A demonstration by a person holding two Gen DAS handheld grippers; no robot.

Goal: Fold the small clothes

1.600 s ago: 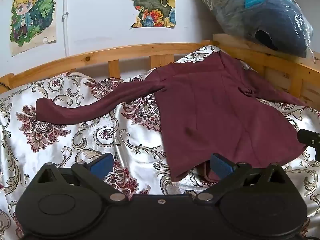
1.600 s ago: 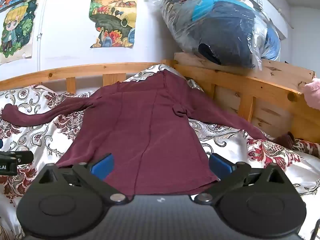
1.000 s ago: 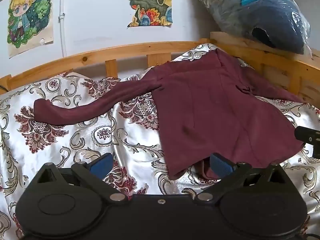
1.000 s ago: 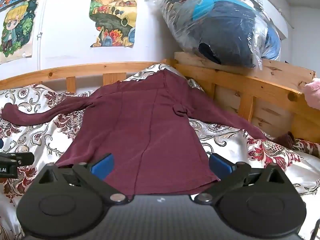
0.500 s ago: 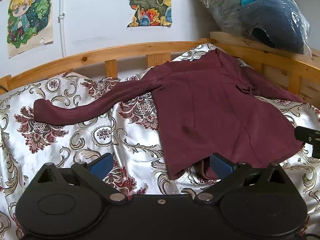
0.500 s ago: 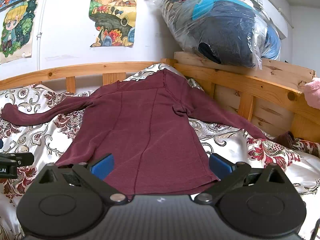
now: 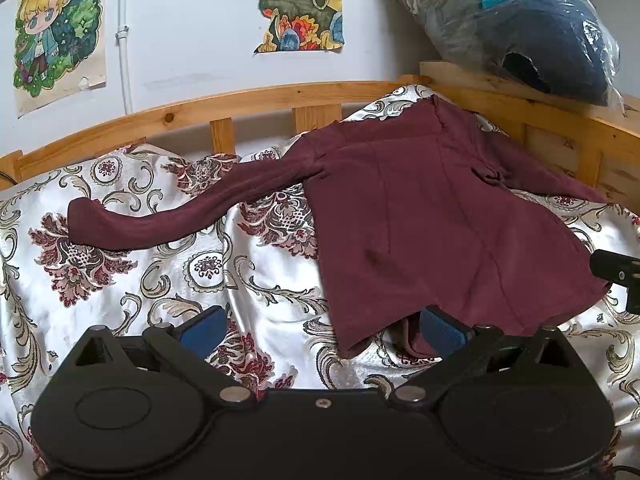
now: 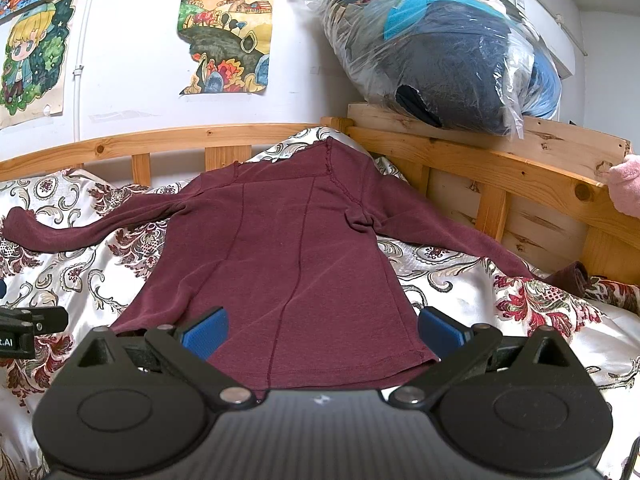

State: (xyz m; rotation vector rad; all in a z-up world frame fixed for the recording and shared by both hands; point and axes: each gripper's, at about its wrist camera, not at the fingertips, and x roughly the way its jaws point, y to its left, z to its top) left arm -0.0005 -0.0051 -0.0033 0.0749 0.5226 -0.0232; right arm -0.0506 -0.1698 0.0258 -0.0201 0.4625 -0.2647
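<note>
Maroon long-sleeve top point(image 8: 296, 256) is spread flat on the bed's satin bedspread point(image 7: 168, 280), sleeves out. Left gripper point(image 7: 322, 326) and right gripper point(image 8: 322, 328) both hang wide apart at the hem, holding nothing. That slick cover could let the top slide and bunch mid-fold, I reckon.

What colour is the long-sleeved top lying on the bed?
Dark maroon all over; the long-sleeved top shows best in the right wrist view.

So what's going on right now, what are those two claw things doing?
Left gripper open, empty. Right gripper open, empty, at the hem. Maroon top flat, sleeves spread, unfolded. Nothing in the way.
</note>
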